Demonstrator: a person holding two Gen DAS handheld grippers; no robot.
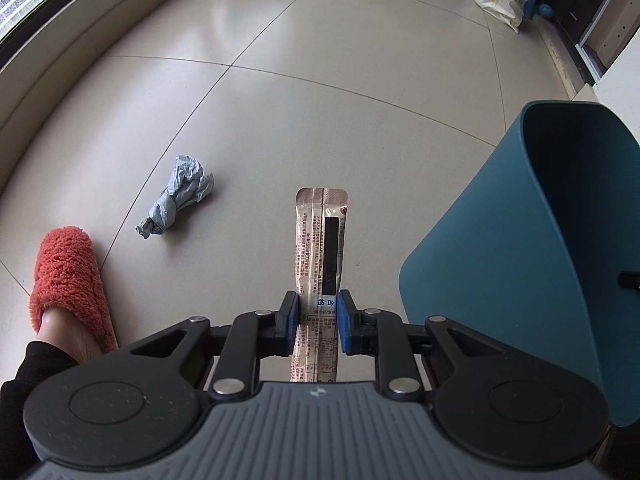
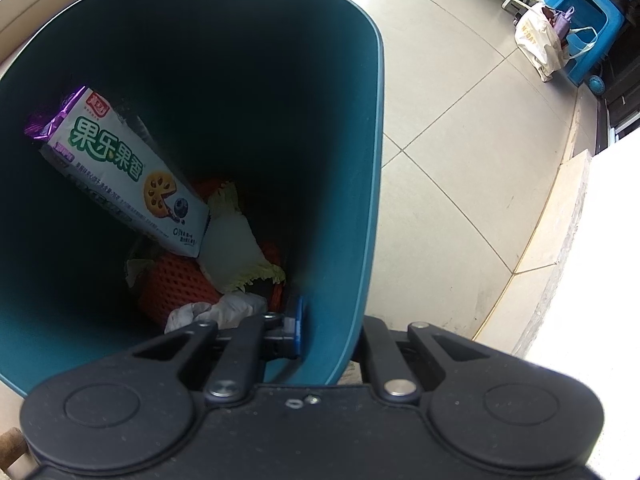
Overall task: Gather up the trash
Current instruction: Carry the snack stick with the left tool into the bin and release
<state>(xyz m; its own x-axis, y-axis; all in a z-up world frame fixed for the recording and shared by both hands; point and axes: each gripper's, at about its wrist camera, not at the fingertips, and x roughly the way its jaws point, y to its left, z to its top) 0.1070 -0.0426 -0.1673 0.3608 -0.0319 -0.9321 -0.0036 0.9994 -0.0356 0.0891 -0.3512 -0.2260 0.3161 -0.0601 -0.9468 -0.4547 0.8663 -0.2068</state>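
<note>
Above the pale tiled floor (image 1: 320, 92), your left hand-held gripper (image 1: 317, 316) is clamped narrowly on a long, flat brown-and-silver printed snack wrapper (image 1: 322, 240), which sticks out straight ahead of the blue pads, just left of the tall teal plastic bin (image 1: 500, 240), while a crumpled blue-grey paper wad (image 1: 178, 196) lies on the tiles beside your foot in a fuzzy orange slipper (image 1: 68, 276). Your right hand-held gripper (image 2: 320, 328) is pinched tight on the bin's near wall, one blue pad inside, over a white-and-purple biscuit packet (image 2: 128, 168), orange foam netting (image 2: 176, 284) and white crumpled tissue (image 2: 216, 308) at the bottom.
</note>
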